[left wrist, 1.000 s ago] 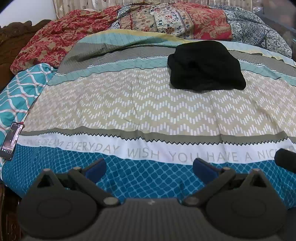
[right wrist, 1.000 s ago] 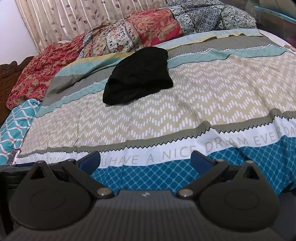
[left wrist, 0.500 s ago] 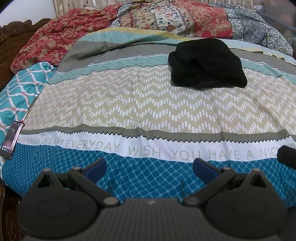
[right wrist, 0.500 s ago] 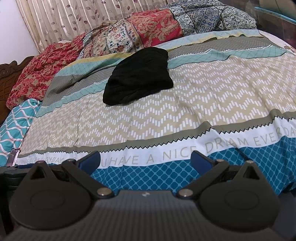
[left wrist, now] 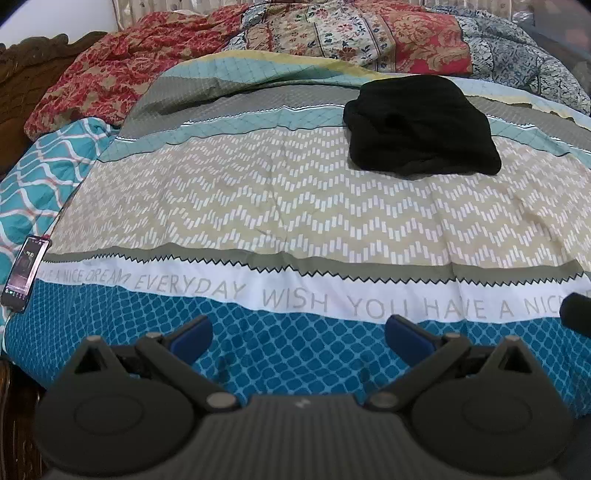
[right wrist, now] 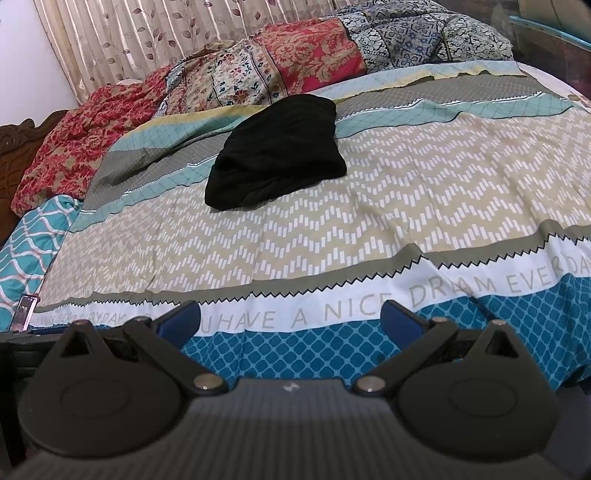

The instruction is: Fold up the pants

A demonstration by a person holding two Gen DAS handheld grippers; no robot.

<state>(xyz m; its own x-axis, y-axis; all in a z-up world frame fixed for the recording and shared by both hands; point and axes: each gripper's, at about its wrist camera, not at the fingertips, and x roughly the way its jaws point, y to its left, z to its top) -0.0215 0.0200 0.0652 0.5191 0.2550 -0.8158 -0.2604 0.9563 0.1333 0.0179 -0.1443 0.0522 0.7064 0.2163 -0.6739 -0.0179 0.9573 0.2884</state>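
The black pants (left wrist: 421, 127) lie folded in a compact bundle on the patterned bedspread, far from both grippers. They also show in the right wrist view (right wrist: 277, 151). My left gripper (left wrist: 299, 332) is open and empty, held over the blue front band of the bedspread. My right gripper (right wrist: 290, 319) is open and empty, above the white lettered band near the bed's front edge. Neither touches the pants.
A phone (left wrist: 26, 271) lies at the bed's left edge, also in the right wrist view (right wrist: 26, 312). A red and floral quilt (left wrist: 332, 33) is heaped along the back. A carved wooden headboard (left wrist: 33, 59) stands at far left. Curtains (right wrist: 166, 33) hang behind.
Both views have shifted very slightly; the pants lie as before and both grippers stay open and empty.
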